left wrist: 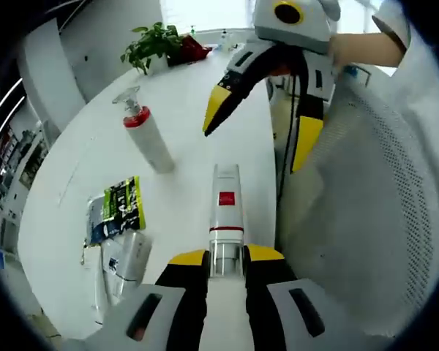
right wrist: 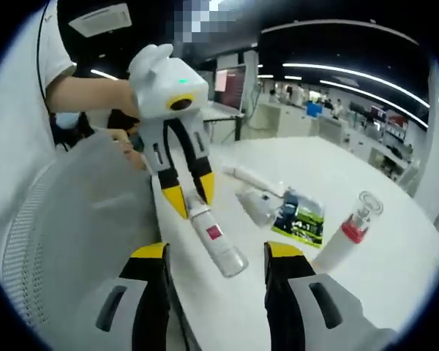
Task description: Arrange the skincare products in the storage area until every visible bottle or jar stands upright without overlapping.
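Note:
A slim white bottle [left wrist: 226,199] with a red label lies on the white table [left wrist: 197,110]. My left gripper [left wrist: 225,256] is shut on its silver cap end. In the right gripper view the same bottle [right wrist: 216,241] lies between the left gripper [right wrist: 192,196] and my right gripper [right wrist: 216,252]. The right gripper's jaws stand wide open just short of the bottle's free end, not touching it. From the left gripper view the right gripper [left wrist: 262,124] hangs open beyond the bottle. A white spray bottle [left wrist: 148,135] [right wrist: 345,238] with a red collar stands upright.
A green and black sachet [left wrist: 122,208] [right wrist: 300,218] and a white tube [left wrist: 130,257] [right wrist: 254,205] lie flat on the table. A potted plant [left wrist: 155,44] stands at the far end. A grey mesh chair back [left wrist: 373,205] [right wrist: 80,219] presses against the table edge.

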Available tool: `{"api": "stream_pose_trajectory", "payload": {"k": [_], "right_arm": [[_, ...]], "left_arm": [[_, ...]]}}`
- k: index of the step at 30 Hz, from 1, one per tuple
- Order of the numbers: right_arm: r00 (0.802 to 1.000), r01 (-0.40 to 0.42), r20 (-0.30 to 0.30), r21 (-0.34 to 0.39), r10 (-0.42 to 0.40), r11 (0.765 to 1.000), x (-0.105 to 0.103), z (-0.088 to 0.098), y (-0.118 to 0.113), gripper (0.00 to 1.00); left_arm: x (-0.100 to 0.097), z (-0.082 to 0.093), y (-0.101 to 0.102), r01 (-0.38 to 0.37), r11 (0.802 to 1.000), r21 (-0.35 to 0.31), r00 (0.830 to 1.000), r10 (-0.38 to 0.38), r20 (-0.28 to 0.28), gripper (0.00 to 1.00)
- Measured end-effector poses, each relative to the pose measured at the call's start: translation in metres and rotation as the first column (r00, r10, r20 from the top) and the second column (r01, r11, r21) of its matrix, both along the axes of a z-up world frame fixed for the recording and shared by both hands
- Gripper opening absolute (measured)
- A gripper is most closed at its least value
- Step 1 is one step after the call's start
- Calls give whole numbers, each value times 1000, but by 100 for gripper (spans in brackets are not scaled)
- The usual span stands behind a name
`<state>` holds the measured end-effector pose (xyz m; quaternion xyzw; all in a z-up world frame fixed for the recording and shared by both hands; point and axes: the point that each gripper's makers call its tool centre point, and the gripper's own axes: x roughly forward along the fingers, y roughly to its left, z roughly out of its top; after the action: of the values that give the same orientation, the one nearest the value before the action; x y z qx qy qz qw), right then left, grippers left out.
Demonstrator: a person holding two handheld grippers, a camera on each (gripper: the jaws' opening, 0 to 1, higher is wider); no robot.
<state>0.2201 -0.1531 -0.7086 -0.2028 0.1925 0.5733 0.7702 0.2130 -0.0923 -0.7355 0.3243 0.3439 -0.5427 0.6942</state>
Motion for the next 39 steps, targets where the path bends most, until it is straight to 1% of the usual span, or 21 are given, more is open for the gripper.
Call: {"api": "stream_pose_trajectory", "payload": {"k": [2, 4, 6, 11, 13, 16, 22, 27, 30, 32, 34, 36, 37, 39], "right_arm": [[1000, -28, 4, -17, 28, 999, -3, -1, 4, 47], [998, -58, 10, -39, 59, 998, -7, -3, 7, 45], [996, -93, 12, -80, 94, 993, -11, -8, 11, 43], [986, -163, 23, -140, 167, 977, -19, -17, 18, 41], [983, -176, 22, -156, 182, 972, -22, -20, 19, 40], [979, -197, 21, -187, 204, 963, -23, -26, 18, 38], [975, -214, 15, -216, 223, 953, -21, -33, 16, 35], [972, -228, 5, -220, 234, 949, -21, -34, 16, 29], [969, -241, -8, -227, 246, 944, -21, -39, 17, 25], [969, -243, -4, -234, 249, 942, -21, -41, 17, 22], [969, -240, -8, -236, 245, 942, -22, -42, 16, 22], [972, -226, 6, -240, 234, 944, -20, -41, 15, 21], [973, -223, 1, -240, 230, 945, -22, -40, 14, 21], [975, -214, 6, -238, 221, 947, -21, -40, 13, 20]], "left_arm": [[-4, 2, -1, 24, 1000, 12, 1000, -24, 1, 16], [-8, 6, -5, 32, 999, 12, 999, -32, 1, 16], [-15, 10, -13, 52, 999, 8, 999, -52, -11, 16], [-20, 11, -20, 66, 997, 30, 998, -65, -20, 16], [-22, 12, -24, 69, 997, 31, 997, -68, -28, 16], [-22, 11, -23, 75, 997, 34, 997, -74, -39, 16], [-20, 11, -21, 91, 995, 45, 995, -89, -46, 16], [-20, 11, -21, 99, 994, 49, 994, -97, -55, 16], [-17, 11, -21, 101, 994, 49, 994, -98, -56, 16], [-19, 11, -22, 112, 993, 46, 992, -109, -65, 16], [-19, 11, -24, 117, 992, 47, 991, -114, -63, 16], [-18, 11, -25, 120, 992, 47, 991, -117, -58, 16], [-18, 11, -26, 119, 992, 41, 991, -116, -64, 16], [-17, 12, -29, 115, 993, 30, 992, -113, -57, 18]]}}
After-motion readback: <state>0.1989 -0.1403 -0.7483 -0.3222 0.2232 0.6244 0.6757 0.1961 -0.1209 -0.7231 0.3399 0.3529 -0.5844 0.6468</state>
